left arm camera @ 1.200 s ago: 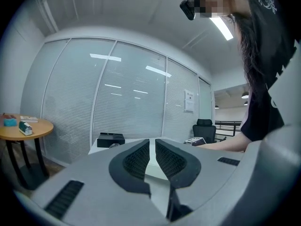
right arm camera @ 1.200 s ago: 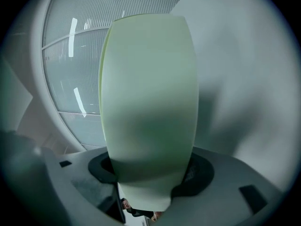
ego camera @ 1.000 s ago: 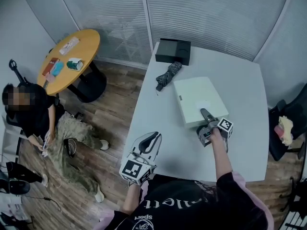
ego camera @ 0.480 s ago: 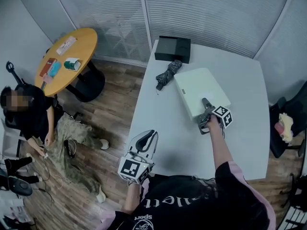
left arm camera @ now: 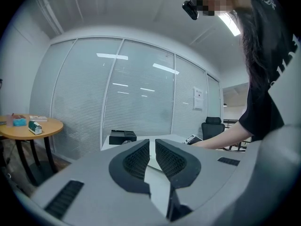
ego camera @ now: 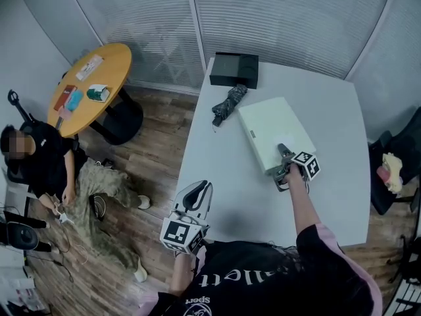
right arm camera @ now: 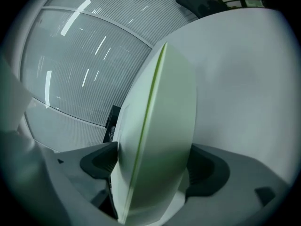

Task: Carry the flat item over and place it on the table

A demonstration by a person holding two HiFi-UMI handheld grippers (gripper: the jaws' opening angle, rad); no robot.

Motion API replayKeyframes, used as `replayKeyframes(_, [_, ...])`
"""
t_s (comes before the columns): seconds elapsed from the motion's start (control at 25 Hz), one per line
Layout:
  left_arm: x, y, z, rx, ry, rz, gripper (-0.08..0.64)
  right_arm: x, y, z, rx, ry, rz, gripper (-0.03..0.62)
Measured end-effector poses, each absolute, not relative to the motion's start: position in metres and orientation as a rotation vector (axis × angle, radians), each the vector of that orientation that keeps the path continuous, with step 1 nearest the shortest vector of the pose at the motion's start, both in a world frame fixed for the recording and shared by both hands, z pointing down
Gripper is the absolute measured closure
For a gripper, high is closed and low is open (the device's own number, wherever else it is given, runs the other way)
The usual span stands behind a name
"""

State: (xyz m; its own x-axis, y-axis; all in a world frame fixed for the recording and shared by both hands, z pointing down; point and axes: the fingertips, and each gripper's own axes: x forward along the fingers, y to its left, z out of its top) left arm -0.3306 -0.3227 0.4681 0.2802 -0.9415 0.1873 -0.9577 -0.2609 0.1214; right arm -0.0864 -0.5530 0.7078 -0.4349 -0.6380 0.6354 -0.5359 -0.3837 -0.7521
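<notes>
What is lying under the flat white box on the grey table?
The flat white box lies on the grey table, and bare tabletop shows beside it. Anything beneath it is covered by the box itself.

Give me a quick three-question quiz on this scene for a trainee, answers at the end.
1. True or false: the white flat box rests on the grey table.
2. Multiple choice: in the head view, where does the folded umbrella lie relative to the white flat box? A) to its left B) to its right C) on top of it
3. Short answer: what stands between the jaws of the right gripper?
Key: 1 true. 2 A. 3 The white flat box's near corner; the jaws stand apart and have just been opening.
</notes>
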Motion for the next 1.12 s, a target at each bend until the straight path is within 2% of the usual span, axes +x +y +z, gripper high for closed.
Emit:
replayKeyframes(0.6, [-0.327,-0.320,0.474,2.324,-1.758,0.112,0.505,-0.055,-0.498,0.732,-1.685,1.699,-2.038,0.166])
replayKeyframes(0.8, [-0.330,-0.323,0.476,2.319,-1.769,0.098,0.505,-0.044,-0.487,0.729,-1.809,1.860,-1.946,0.167])
replayKeyframes(1.12, [-0.326,-0.330,0.477,2.329,-1.757,0.090,0.505,-0.076,-0.468,0.699,-1.525,2.030,-1.951,0.170])
